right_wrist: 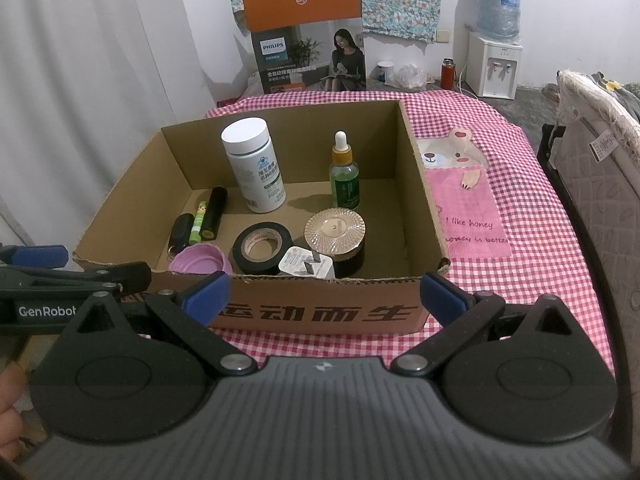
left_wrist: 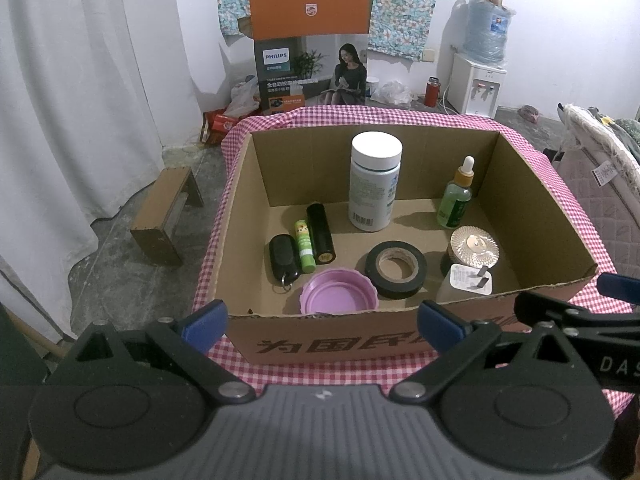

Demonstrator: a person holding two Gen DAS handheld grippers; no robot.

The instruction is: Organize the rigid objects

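Note:
An open cardboard box (left_wrist: 536, 184) (right_wrist: 420, 184) sits on a pink checked cloth. Inside stand a white pill bottle (left_wrist: 374, 184) (right_wrist: 254, 166), a green dropper bottle (left_wrist: 456, 196) (right_wrist: 344, 176) and a round jar with a ribbed lid (left_wrist: 474, 246) (right_wrist: 336, 236). Lying flat are black tape (left_wrist: 396, 268) (right_wrist: 262, 246), a purple lid (left_wrist: 338, 292) (right_wrist: 200, 260), a white plug (left_wrist: 470, 280) (right_wrist: 306, 266), a black tube (left_wrist: 320, 234) (right_wrist: 214, 212), a green lip balm (left_wrist: 304, 246) (right_wrist: 199, 222) and a black key fob (left_wrist: 283, 256) (right_wrist: 181, 230). My left gripper (left_wrist: 322, 322) and right gripper (right_wrist: 324, 294) hover open before the box's near wall, holding nothing.
The checked cloth (right_wrist: 532, 200) covers the table, with a pink bear placemat (right_wrist: 468, 200) right of the box. A Philips carton (left_wrist: 312, 48) stands behind. A wooden stool (left_wrist: 168, 216) sits on the floor at left, a water dispenser (left_wrist: 480, 80) far right, and a padded chair (right_wrist: 600, 184) at the right edge.

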